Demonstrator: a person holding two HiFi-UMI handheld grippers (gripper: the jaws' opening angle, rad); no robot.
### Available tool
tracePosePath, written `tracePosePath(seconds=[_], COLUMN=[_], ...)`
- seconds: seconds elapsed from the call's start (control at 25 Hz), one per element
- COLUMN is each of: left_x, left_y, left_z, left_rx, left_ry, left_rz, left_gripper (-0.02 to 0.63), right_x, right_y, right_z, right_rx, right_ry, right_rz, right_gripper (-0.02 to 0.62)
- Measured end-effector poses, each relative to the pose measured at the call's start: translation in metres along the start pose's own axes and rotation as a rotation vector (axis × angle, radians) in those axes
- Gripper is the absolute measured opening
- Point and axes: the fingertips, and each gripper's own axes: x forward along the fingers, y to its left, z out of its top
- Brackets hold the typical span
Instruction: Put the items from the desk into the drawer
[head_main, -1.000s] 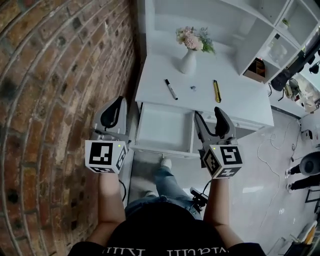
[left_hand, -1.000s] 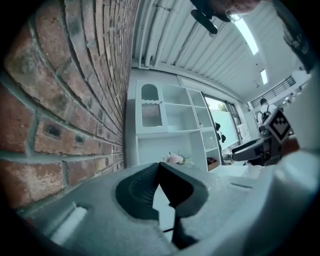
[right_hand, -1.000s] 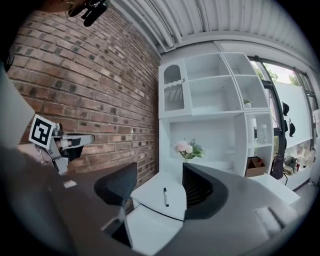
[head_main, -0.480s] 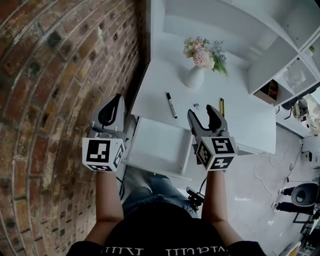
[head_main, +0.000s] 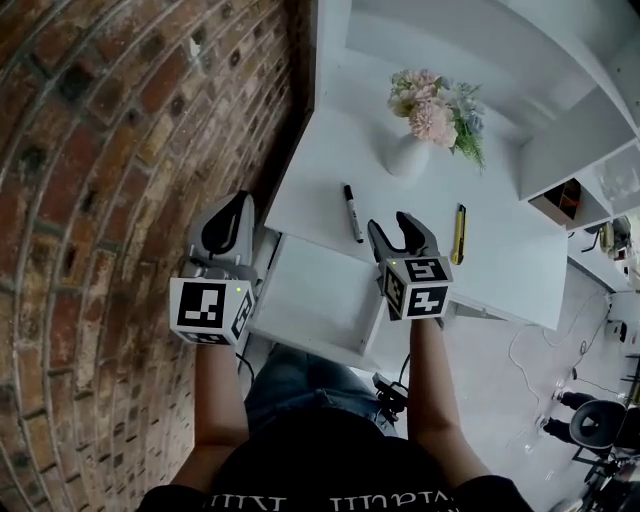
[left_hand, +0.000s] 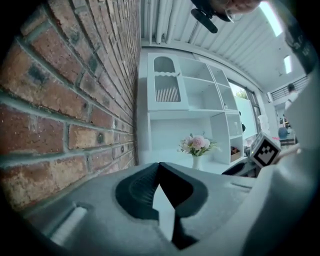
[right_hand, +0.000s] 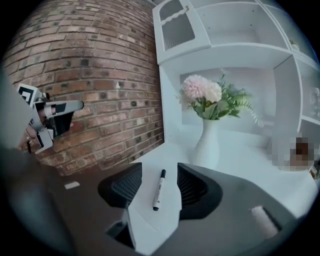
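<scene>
A black-and-white marker (head_main: 352, 212) lies on the white desk (head_main: 500, 262), with a yellow utility knife (head_main: 459, 233) to its right. My right gripper (head_main: 394, 226) hovers between them, over the desk's front edge. In the right gripper view the marker (right_hand: 159, 190) lies on the desk in the gap of the right gripper (right_hand: 159, 169); the jaws have just been closing and stand open, pads clear of it. The open white drawer (head_main: 310, 292) is below the desk edge. My left gripper (head_main: 238, 200) hangs left of the drawer, tips together, holding nothing.
A white vase of pink flowers (head_main: 410, 152) stands at the back of the desk, behind the marker. A brick wall (head_main: 110, 150) runs along the left. White shelving (head_main: 580, 150) rises at the right. My legs are below the drawer.
My right gripper has moved forward from above the drawer to the desk edge near the marker, and its jaws have narrowed. The left gripper has shifted a little beside the drawer.
</scene>
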Motion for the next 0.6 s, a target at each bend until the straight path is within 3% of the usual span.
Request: tracePosePath(seconds=[0.36, 0.6], left_x=[0.015, 0.025], left_y=[0.007, 0.006], left_z=[-0.014, -0.026], left_rx=[0.014, 0.016], left_ry=[0.056, 0.096], left_rz=[-0.005, -0.035], left_gripper=[-0.002, -0.002], right_x=[0.075, 0.117], right_y=[0.005, 0.011], right_z=[-0.048, -0.076], right_rx=[-0.011, 0.056], right_ry=[0.190, 0.343], right_rz=[0.075, 0.087], right_gripper=[0.212, 0.208])
